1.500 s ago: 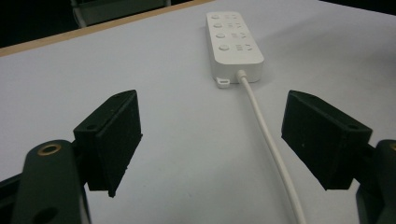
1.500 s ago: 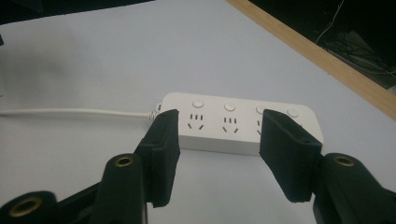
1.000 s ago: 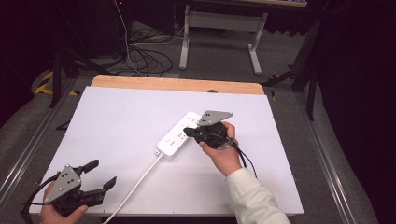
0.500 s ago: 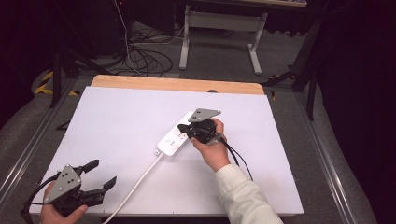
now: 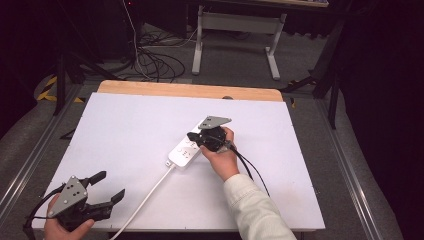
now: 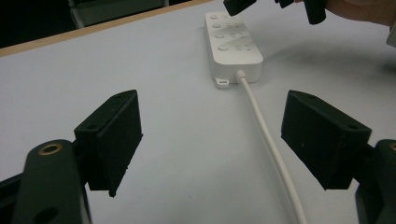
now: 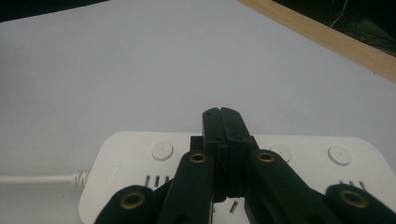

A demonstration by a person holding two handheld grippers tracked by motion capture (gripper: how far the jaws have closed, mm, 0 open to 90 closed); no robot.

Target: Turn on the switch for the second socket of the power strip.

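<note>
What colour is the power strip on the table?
White, like its cord; the power strip shows best in the left gripper view.

power strip [image 5: 187, 149] lies mid-table [image 5: 125, 130], its cord [image 5: 145, 200] trailing toward the near edge.

Power strip [image 5: 186, 149]: smooth white plastic, slight sheen; cord [image 5: 145, 200] likewise. Table top [image 5: 125, 135]: matt white, with bare wood far edge [image 5: 190, 90]. Gripper jaws: matt black plastic, brass-looking rivets.
</note>
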